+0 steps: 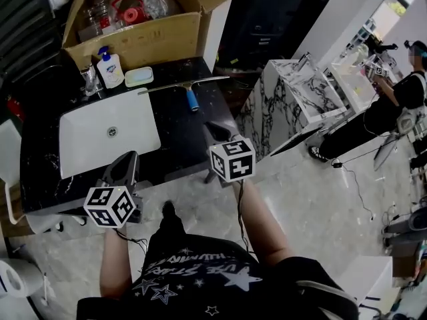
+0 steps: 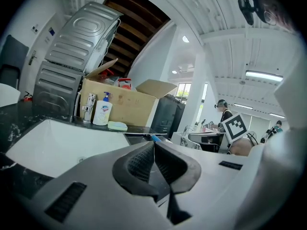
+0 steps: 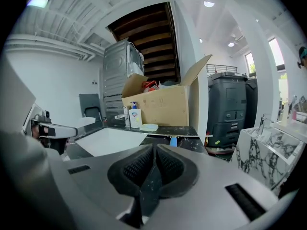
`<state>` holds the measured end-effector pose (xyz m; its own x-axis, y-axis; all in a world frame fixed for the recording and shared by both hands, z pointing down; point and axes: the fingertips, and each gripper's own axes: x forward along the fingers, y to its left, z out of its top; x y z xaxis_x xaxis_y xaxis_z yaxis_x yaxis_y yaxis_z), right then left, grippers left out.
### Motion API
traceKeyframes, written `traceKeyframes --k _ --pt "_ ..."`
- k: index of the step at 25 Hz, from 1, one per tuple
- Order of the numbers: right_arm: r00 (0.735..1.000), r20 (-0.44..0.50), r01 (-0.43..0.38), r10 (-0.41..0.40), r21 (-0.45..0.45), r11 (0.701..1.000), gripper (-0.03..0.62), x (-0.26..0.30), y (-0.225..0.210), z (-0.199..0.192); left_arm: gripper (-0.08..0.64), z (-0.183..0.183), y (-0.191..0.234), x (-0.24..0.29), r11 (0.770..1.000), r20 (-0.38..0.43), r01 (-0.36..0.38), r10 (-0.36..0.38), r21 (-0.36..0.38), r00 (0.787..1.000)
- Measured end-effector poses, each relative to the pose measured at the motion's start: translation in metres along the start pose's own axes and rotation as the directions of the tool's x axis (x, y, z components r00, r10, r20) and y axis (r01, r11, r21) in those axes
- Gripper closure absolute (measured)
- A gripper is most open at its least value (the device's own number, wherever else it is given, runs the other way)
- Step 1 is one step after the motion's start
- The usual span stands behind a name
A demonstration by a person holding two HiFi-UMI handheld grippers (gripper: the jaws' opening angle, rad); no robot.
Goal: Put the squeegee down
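From where I stand, the squeegee (image 1: pixel 189 87) lies flat on the dark tabletop (image 1: pixel 170 135), just right of the white sink (image 1: pixel 133 139) and in front of the cardboard box (image 1: pixel 133 42). No tool touches it. Its long blade runs roughly across the tabletop from side to side. The blue handle (image 1: pixel 192 101) sticks out from the blade's middle towards the person. The right tool (image 1: pixel 209 125) is the nearer of the two. It hangs by the tabletop's near edge, almost in line with that handle, and the squeegee is ahead of it and apart from it. In the right gripper view its pads are pressed together on nothing, with the handle (image 3: pixel 173 141) beyond them. The left tool (image 1: pixel 130 156) is further off, near the sink's front edge, and the squeegee lies ahead and to its right. Its jaws are also clenched and empty. To my eye the setting-down is done. If anything remained, the right tool would only need to reach straight ahead for the handle.
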<state>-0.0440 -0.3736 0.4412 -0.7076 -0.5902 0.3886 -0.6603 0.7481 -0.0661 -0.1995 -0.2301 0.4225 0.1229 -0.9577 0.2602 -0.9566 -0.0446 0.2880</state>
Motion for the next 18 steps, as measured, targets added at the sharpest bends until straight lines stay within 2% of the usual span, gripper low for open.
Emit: traceKeyframes --k 15,18 --pt "0.998 -0.036 -0.046 0.046 0.013 0.999 0.537 -0.099 0.021 -0.085 0.538 -0.065 -0.076 -0.059 1.0 -0.033 0.011 -0.011 -0.008 0.999" --pt "0.997 -0.046 -0.054 0.054 0.014 0.998 0.537 -0.119 0.026 -0.102 0.537 -0.079 -0.093 -0.07 1.0 -0.043 0.017 -0.017 0.012 0.999"
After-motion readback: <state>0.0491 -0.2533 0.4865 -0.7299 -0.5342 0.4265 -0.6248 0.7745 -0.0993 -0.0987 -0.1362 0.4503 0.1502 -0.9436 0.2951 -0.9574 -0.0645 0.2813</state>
